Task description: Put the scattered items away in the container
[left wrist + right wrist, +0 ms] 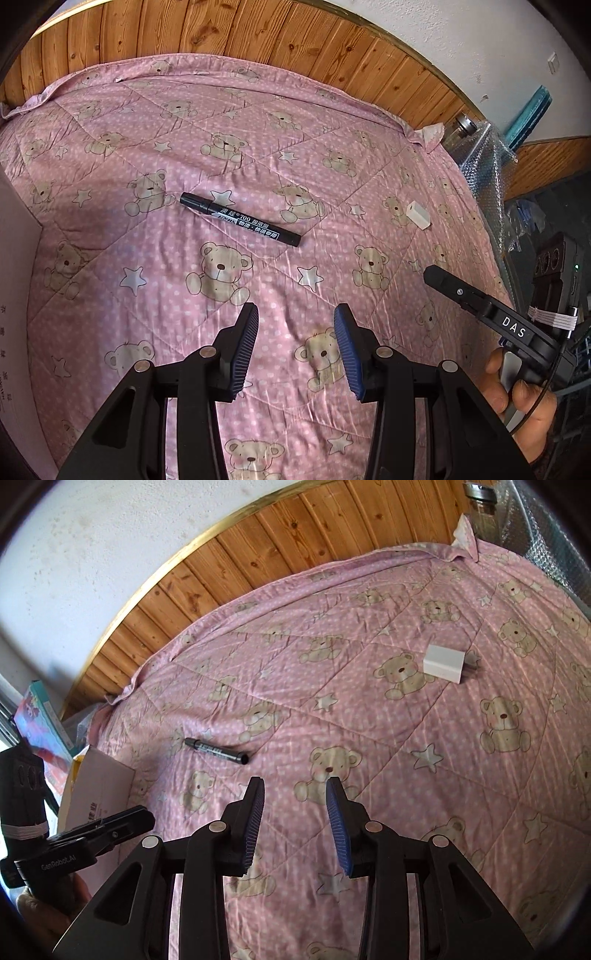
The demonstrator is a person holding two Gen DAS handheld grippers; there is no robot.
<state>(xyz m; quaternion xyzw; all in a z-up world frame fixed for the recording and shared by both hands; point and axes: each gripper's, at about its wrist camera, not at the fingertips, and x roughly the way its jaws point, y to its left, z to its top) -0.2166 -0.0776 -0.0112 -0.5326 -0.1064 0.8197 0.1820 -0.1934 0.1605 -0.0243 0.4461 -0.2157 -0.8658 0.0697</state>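
— Two grippers, both empty. My left gripper (pixel 295 317) hovers over the quilt with its blue pads apart and nothing between them. My right gripper (pixel 295 794) is the same: jaws spread, hanging above the bedding, holding nothing.

— What is nearest the left one?

— A black marker (pixel 240 218), lying flat on the pink bear-print quilt (pixel 155 122), ahead of the fingertips and a little to their left. It is clear of the pads, not touching them.

— And the other item?

— A small white charger plug (pixel 445 663), resting on the quilt further out toward the wooden headboard (pixel 236 572). From the right wrist view it sits ahead and to the right of that gripper, well apart from the marker.

— Where does everything go?

— I take the cardboard box (pixel 99 790) at the left edge of the bed to be the container. Its pale wall fills the left margin of the left wrist view, and the right wrist view shows its flap beside the left gripper. I cannot see inside it, so I cannot say whether anything is already stowed.

— So how far along am I?

— Early or midway, I judge. Two items are visibly loose on the quilt and neither gripper has closed on anything. The marker looks the natural pick for the left side, being close to both it and the box; the plug suits the right.
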